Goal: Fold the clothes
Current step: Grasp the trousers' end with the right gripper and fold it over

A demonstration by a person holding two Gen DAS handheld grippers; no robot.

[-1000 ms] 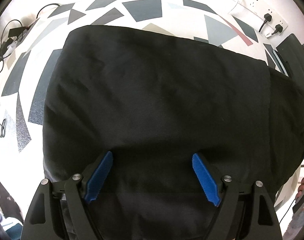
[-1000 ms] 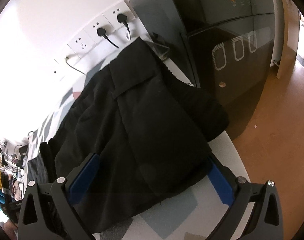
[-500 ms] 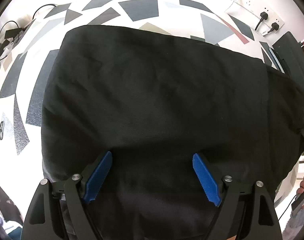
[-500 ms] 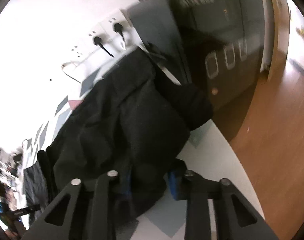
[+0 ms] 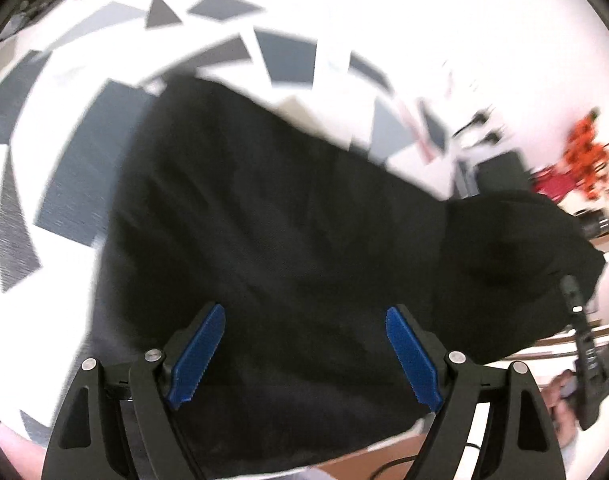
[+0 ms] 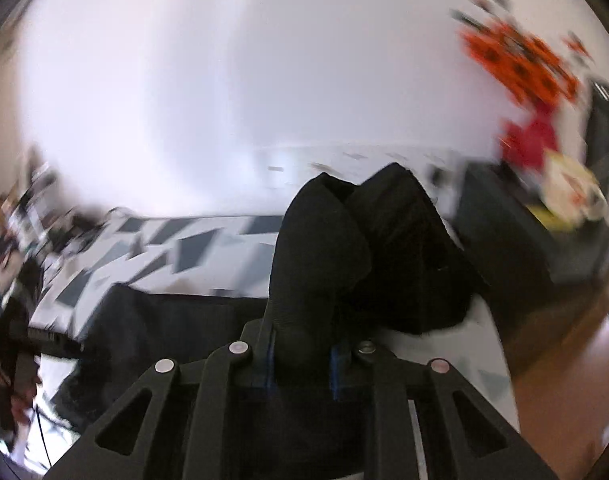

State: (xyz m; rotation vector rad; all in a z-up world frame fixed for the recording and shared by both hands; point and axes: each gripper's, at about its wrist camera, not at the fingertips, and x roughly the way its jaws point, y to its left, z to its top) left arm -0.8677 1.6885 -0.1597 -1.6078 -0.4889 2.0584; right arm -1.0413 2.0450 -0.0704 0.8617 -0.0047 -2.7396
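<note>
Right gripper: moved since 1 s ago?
Yes. The right gripper closed on a bunch of the black garment and rose: the patterned table that filled its view now sits lower, with white wall above it.

left gripper (image 5: 304,354) | black frame | blue ridged pads (image 5: 198,350) | silver screws (image 5: 152,355)

Both views: strong fisheye bending, dark corners. Bright, even light; white wall (image 6: 224,80) blown out to glare. Heavy motion blur on the patterned tabletop (image 5: 84,60) and red-orange decoration (image 6: 520,64). Black garment (image 5: 284,220) underexposed, folds barely legible. Gripper frames sharp.
</note>
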